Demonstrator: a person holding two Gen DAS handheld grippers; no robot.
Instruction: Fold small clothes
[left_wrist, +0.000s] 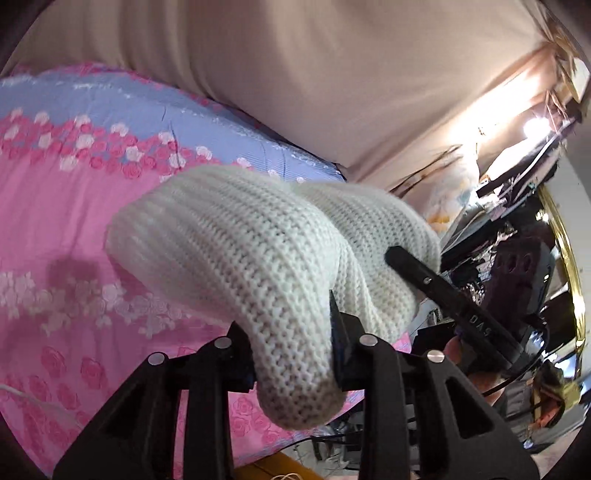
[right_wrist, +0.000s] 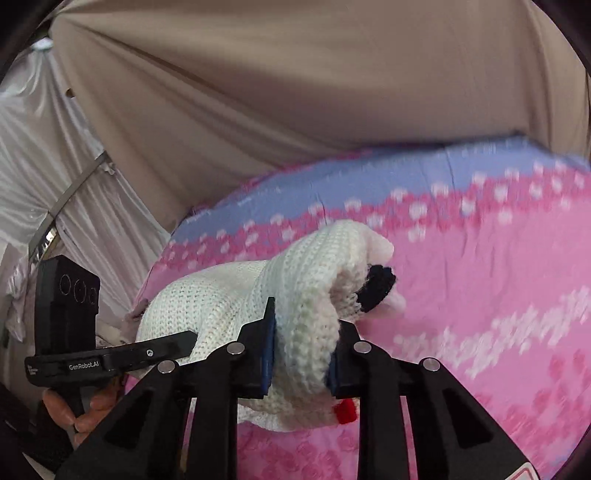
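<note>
Both tongs are clamped on the white knit garment (left_wrist: 236, 251): left tongs (left_wrist: 293, 354) on one end, right tongs (right_wrist: 301, 354) on the other, holding it above the pink floral bedspread (left_wrist: 74, 206). Looks like mid-fold; next it probably needs laying flat. Only the right view shows the black patch (right_wrist: 378, 286).

Left gripper (left_wrist: 293, 363) clamped on white knit garment (left_wrist: 258, 251), lifted. Right gripper (right_wrist: 301, 360) clamped likewise; left unit visible at 9 o'clock in right wrist view.
</note>
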